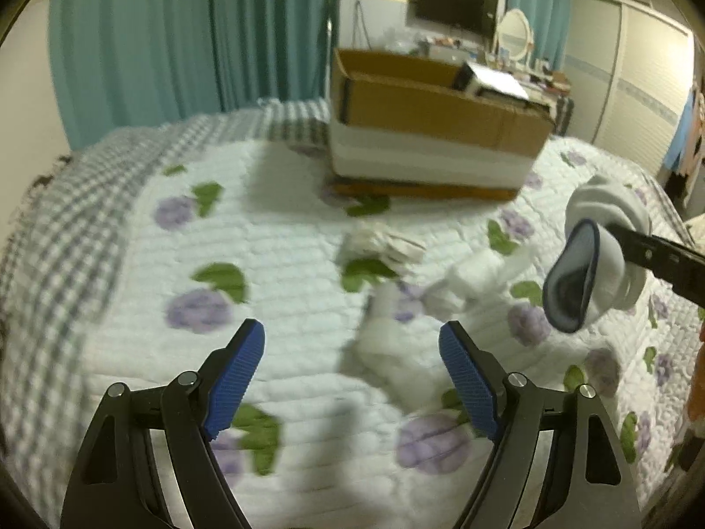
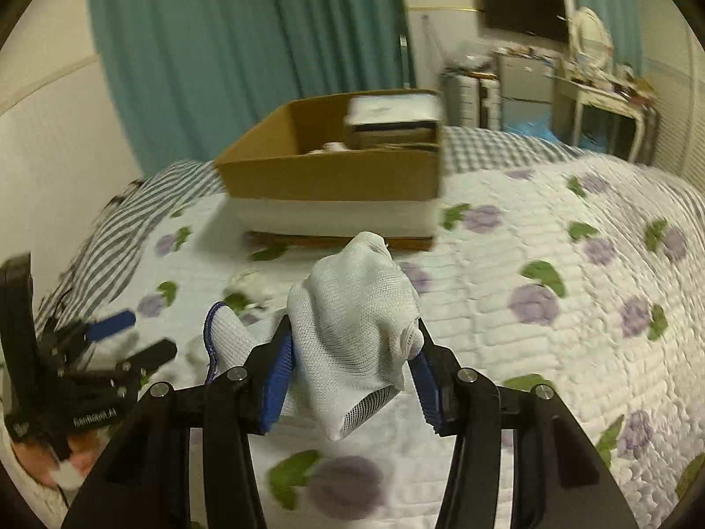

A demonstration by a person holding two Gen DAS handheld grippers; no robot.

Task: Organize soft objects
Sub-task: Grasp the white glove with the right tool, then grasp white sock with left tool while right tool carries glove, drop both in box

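A bed (image 1: 286, 238) fills both views, covered by a white quilt printed with purple flowers and green leaves, a grey checked blanket along its far edge. Teal curtains (image 1: 185, 39) hang behind it. On the quilt stands an open cardboard box (image 2: 335, 176) with a white band round its lower part; a smaller box (image 2: 392, 121) sits in its far corner. Loose white socks (image 1: 396, 308) lie scattered on the quilt in front of the box, blurred in the left wrist view.

The right gripper (image 2: 352, 361) is held above the quilt, its blue-padded fingers (image 2: 277, 379) closed on a bunched white mesh sock with a dark blue cuff (image 2: 352, 322); the sock bulges up between them and hangs below.

The left gripper (image 1: 352, 352) hovers over the scattered socks, its fingers (image 1: 238, 370) spread wide with nothing between them.
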